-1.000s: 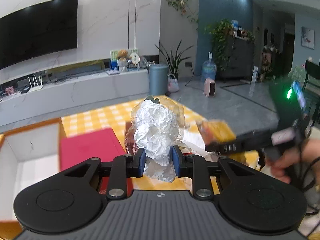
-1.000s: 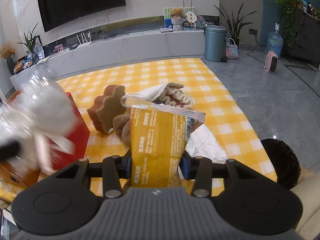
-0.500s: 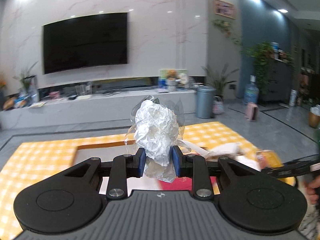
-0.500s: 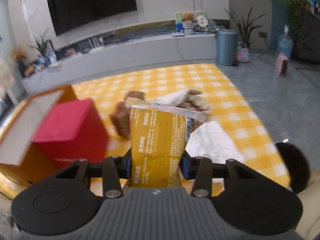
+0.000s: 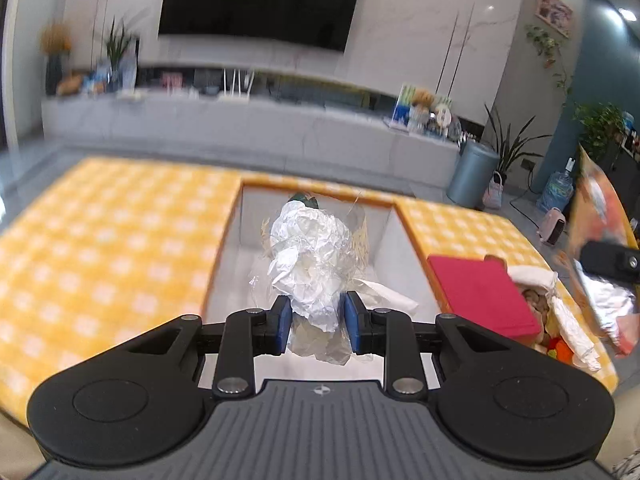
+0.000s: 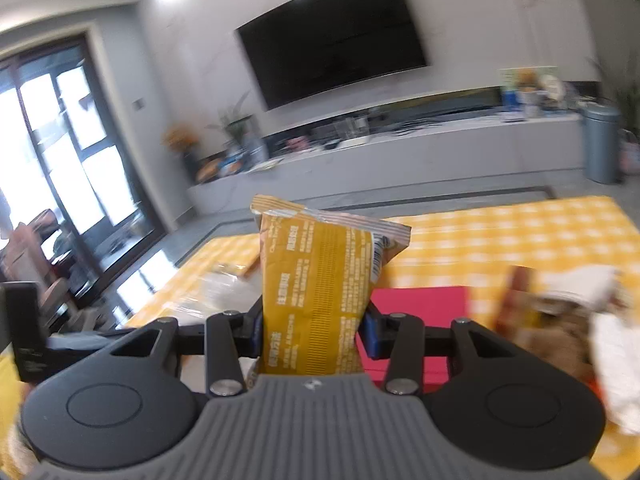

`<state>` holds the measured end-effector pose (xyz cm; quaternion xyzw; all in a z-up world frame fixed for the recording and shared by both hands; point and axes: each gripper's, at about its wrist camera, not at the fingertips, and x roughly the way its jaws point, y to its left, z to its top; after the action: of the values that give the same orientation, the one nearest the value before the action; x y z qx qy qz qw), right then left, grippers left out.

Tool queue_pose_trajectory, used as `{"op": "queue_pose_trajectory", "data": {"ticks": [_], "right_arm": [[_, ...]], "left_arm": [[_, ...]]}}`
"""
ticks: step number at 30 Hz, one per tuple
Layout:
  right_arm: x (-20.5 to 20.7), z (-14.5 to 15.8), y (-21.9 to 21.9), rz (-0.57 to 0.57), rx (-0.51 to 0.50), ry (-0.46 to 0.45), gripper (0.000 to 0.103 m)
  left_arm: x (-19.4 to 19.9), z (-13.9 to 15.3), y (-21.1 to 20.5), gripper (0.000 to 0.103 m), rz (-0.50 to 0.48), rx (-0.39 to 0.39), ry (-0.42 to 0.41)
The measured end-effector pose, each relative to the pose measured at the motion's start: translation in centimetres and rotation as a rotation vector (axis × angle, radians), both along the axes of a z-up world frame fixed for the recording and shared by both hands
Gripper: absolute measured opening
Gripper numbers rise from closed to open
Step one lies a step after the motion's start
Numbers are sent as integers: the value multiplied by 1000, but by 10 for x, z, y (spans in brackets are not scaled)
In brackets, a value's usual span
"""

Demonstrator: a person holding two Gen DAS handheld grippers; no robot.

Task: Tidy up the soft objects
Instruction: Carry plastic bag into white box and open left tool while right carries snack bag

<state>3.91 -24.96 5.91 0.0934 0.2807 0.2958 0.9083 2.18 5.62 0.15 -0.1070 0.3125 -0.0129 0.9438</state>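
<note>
Holding soft items above an open white-lined cardboard box (image 5: 244, 248) on the yellow checked worktop (image 5: 100, 248).
Left gripper (image 5: 314, 326) fingers pinch a crumpled white paper wad in clear plastic (image 5: 310, 264); right gripper (image 6: 314, 330) fingers pinch a yellow snack packet (image 6: 320, 284). Released off-centre, the light wad could catch the rim and fall outside.

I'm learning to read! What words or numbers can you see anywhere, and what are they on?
Yellow snack packet held in the right gripper: rows of small print, seemingly Chinese, too blurred to read.
Crumpled white wrapper held in the left gripper: no words show.
Red box: no words show.
Colourful pack on the TV bench: too blurred to read.
Nothing else carries readable text.
</note>
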Motion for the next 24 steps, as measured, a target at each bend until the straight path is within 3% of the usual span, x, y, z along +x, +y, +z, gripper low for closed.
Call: {"op": "queue_pose_trajectory", "data": {"ticks": [8, 15, 19, 21, 24], "right_arm": [[26, -37, 86, 31, -124, 85, 44], [43, -66, 113, 13, -213, 145, 44], [47, -73, 121, 7, -246, 158, 44], [43, -72, 125, 12, -259, 160, 44], [43, -75, 122, 3, -268, 167, 44]], "left_arm": [[-2, -33, 20, 31, -18, 63, 133], [-3, -36, 20, 33, 35, 176, 205], [-11, -31, 16, 51, 34, 208, 155], [-16, -22, 14, 70, 18, 224, 133], [-23, -9, 26, 74, 6, 157, 126]]}}
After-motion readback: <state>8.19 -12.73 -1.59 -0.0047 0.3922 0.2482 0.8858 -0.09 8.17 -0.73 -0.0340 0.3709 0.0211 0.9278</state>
